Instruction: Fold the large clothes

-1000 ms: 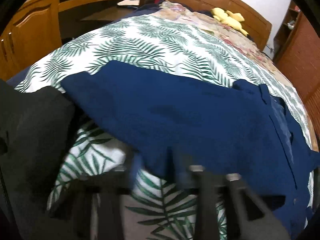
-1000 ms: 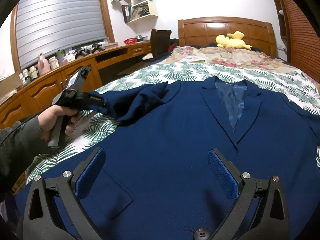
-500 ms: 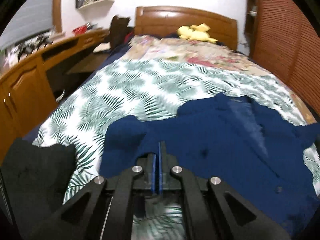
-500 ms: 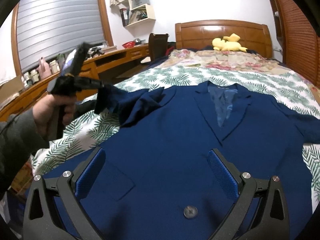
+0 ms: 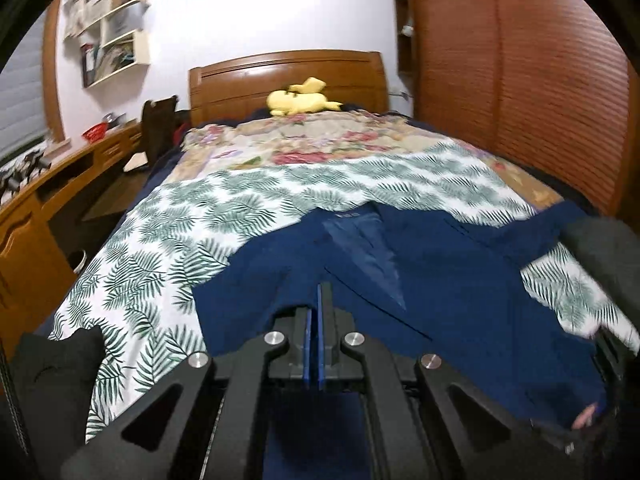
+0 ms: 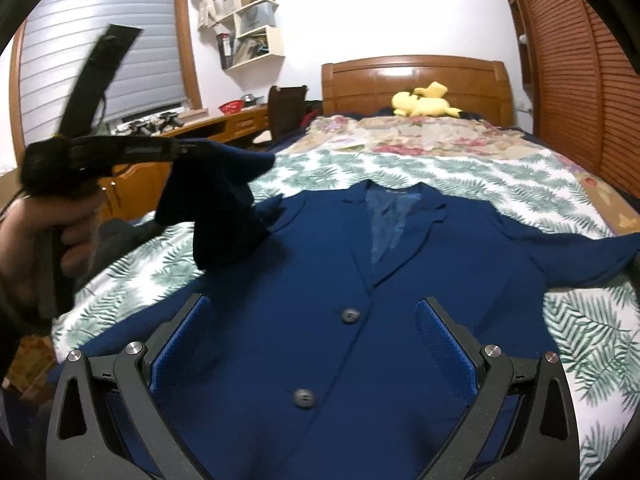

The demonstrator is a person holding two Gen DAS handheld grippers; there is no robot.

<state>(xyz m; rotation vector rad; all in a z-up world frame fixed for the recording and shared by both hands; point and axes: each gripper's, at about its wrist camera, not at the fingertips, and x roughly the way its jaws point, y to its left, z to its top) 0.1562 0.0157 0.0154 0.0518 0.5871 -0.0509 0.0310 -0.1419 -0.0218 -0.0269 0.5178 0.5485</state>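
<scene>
Overhead, left tool [image 6: 188, 148] pinches the blazer [image 6: 360, 300] sleeve [image 6: 224, 208] – right tool [image 6: 312, 344] gapes empty above its buttons.

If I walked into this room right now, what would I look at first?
Probably the big navy blue blazer spread face-up across the palm-leaf bedsheet, with its two buttons showing. Next, the left gripper, which is shut on the blazer's sleeve and holds it up in the air at the left, while the right gripper hangs open over the blazer's front. Far back, a yellow plush toy lies by the wooden headboard.
</scene>
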